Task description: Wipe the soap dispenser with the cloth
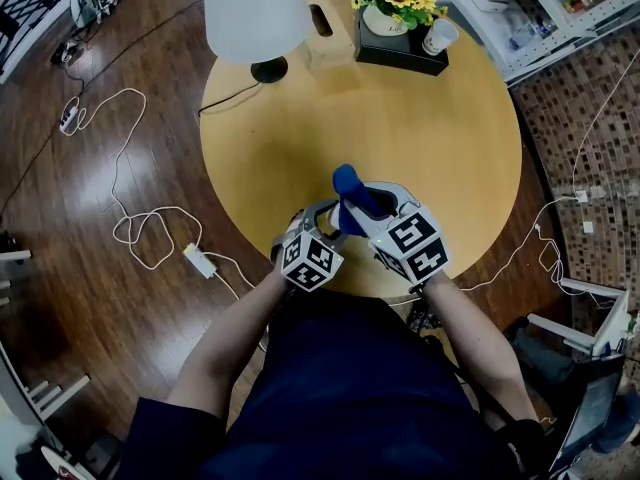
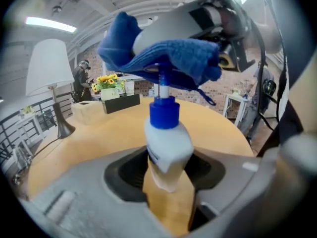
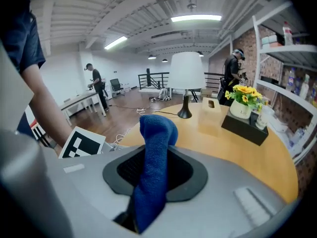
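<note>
The soap dispenser [image 2: 167,145], a white bottle with a blue pump collar, stands upright between the jaws of my left gripper [image 2: 168,182], which is shut on its body. In the left gripper view the blue cloth [image 2: 166,58] lies draped over the pump head, with the right gripper just above it. My right gripper [image 3: 148,187] is shut on that cloth [image 3: 154,157], which sticks up as a folded wad. In the head view both grippers meet above the table's near edge, left gripper [image 1: 328,218] and right gripper [image 1: 362,206], with the cloth [image 1: 348,188] between them. The bottle is hidden there.
On the round wooden table [image 1: 440,138] a white lamp [image 1: 255,13], a tissue box [image 1: 328,30], a black tray with a pot of yellow flowers [image 1: 400,13] and a cup [image 1: 438,36] stand at the far side. Cables and a power strip [image 1: 200,260] lie on the floor at left.
</note>
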The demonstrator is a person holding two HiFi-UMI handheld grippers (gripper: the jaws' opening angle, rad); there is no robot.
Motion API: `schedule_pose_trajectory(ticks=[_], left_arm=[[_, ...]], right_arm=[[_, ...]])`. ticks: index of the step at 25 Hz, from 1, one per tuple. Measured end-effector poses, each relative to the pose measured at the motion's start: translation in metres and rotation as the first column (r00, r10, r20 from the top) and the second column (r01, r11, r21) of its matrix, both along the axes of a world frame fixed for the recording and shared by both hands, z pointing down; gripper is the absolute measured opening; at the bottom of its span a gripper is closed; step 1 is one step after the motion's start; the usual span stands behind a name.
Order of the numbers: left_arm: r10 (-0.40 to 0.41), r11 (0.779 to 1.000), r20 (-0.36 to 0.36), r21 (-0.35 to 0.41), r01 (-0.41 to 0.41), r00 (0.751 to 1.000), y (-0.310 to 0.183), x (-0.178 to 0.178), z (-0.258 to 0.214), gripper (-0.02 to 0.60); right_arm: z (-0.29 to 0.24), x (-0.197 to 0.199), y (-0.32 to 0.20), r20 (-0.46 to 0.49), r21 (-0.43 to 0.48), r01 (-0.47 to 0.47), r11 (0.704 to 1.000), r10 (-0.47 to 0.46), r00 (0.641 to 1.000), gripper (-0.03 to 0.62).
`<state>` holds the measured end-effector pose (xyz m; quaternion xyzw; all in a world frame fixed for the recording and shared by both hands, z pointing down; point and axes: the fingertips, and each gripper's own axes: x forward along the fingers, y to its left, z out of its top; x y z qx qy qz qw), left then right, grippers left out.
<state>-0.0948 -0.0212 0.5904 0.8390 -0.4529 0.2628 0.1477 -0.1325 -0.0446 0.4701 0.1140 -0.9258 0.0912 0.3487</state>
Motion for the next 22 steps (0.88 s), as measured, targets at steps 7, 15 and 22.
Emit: schedule_pose_trajectory(ticks=[7, 15, 22], left_arm=[[-0.015, 0.999, 0.003, -0.038, 0.015, 1.000, 0.005, -0.003, 0.004, 0.220], [-0.112, 0.993, -0.151, -0.053, 0.105, 0.982, 0.028, -0.046, -0.097, 0.322], [-0.450, 0.849, -0.464, -0.487, 0.205, 0.763, 0.003, -0.026, -0.134, 0.216]], right_arm=[[0.031, 0.050, -0.010, -0.033, -0.097, -0.127, 0.987, 0.124, 0.992, 0.098], [0.047, 0.102, -0.010, 0.041, -0.223, -0.289, 0.931, 0.305, 0.951, 0.098], [0.058, 0.107, 0.002, 0.079, -0.259, -0.307, 0.916, 0.336, 0.938, 0.100]])
